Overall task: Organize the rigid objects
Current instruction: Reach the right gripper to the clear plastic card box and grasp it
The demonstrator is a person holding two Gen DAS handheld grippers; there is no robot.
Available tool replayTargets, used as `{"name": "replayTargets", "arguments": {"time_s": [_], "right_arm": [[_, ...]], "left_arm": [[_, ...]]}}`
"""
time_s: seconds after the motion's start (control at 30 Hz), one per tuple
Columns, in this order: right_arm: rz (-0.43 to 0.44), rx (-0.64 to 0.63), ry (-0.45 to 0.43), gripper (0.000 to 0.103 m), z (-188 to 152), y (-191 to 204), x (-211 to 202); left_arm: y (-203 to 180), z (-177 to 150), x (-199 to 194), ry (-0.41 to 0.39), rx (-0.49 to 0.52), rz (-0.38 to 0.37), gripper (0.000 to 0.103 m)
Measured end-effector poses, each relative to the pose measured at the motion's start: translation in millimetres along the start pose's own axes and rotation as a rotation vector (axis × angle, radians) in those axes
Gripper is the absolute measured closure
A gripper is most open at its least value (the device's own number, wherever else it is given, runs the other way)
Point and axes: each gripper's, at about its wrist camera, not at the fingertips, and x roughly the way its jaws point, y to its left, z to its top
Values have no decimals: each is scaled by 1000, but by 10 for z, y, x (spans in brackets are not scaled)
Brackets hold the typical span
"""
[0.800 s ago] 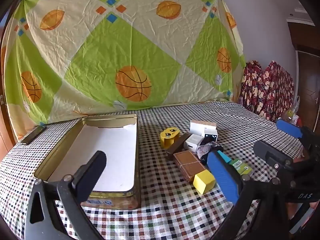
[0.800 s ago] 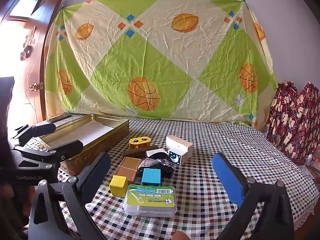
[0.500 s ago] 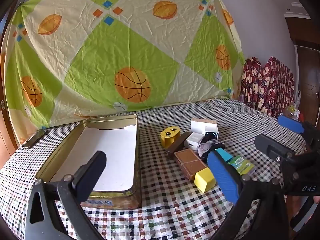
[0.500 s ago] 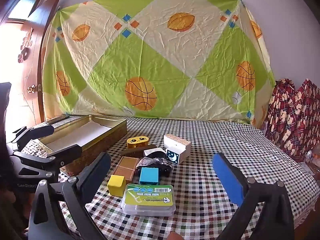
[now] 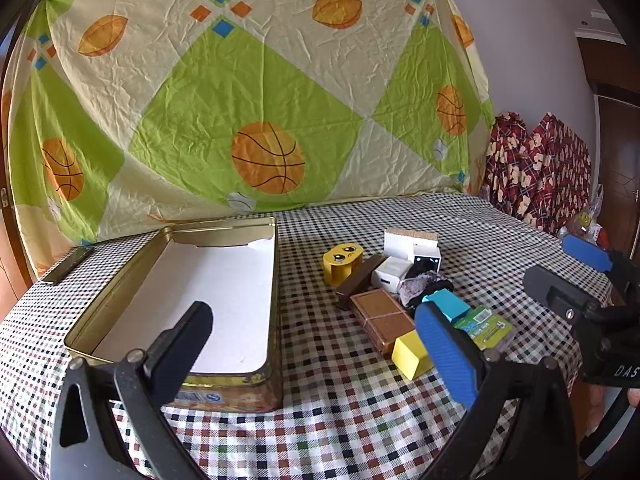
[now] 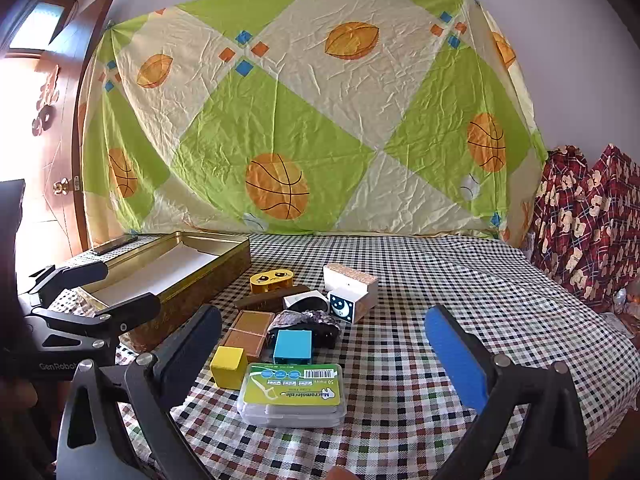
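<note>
An open gold tin (image 5: 275, 300) with a white floor stands on the checked table, left of a cluster of small items. The cluster holds a yellow cube (image 5: 410, 354), a brown tile box (image 5: 380, 318), a blue cube (image 5: 448, 304), a green-labelled floss case (image 6: 292, 394), a yellow face piece (image 5: 342, 262), a dark bar (image 5: 360, 280), a white cork-topped box (image 5: 410, 242) and a purple rock (image 6: 308, 322). My left gripper (image 5: 312, 316) hovers open between the tin and the cluster, holding nothing. My right gripper (image 6: 323, 318) hangs open above the floss case, also holding nothing.
A dark flat device (image 5: 66, 266) lies at the table's back left corner. A patterned sheet (image 5: 268, 120) covers the wall behind. Red patterned cloth (image 5: 540, 172) is piled at the right. A wooden door (image 6: 52, 140) stands at the far left. The table edge runs close below both grippers.
Both views drift only slightly. Nothing on the table has moved, and both grippers stay wide open.
</note>
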Motion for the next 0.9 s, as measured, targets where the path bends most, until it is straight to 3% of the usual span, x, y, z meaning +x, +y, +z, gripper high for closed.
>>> {"name": "replayTargets", "arguments": {"time_s": [0.47, 0.9], "right_arm": [[12, 5, 53, 1, -118, -47, 111], [63, -46, 236, 1, -363, 69, 476]], "left_arm": [[2, -44, 10, -8, 5, 13, 0], [-52, -144, 102, 22, 3, 1, 0]]}}
